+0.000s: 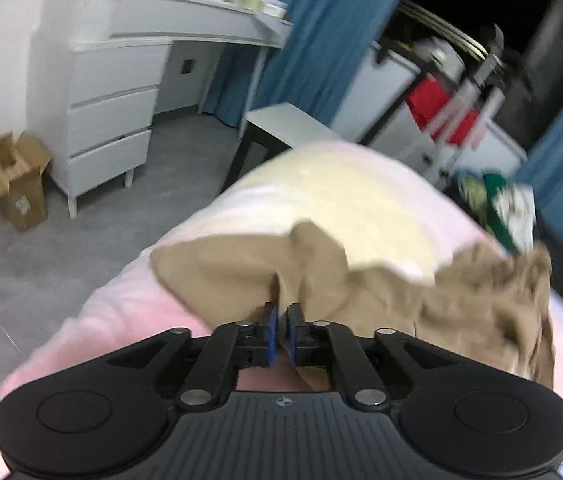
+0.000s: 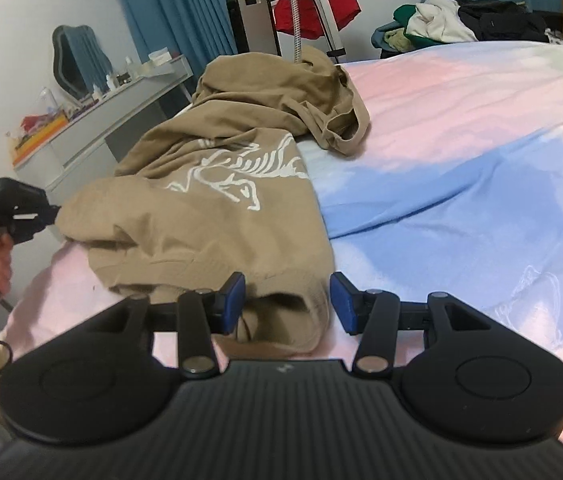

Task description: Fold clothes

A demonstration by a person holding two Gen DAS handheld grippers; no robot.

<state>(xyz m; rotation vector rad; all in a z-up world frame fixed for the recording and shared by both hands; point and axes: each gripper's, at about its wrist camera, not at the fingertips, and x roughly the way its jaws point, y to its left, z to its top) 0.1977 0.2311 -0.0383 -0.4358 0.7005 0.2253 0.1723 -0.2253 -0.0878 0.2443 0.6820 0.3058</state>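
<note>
A tan hoodie with a white skeleton print lies crumpled on the bed, which has a pink and blue cover. In the left wrist view the hoodie spreads ahead and to the right. My left gripper is shut on a fold of the hoodie's edge; it also shows in the right wrist view, held by a hand at the hoodie's left end. My right gripper is open, its jaws on either side of the hoodie's near corner, which lies between the pads.
A white dresser and desk stand past the bed's edge, with a cardboard box on the grey floor. A pile of other clothes sits at the far side. A metal stand and blue curtains are behind.
</note>
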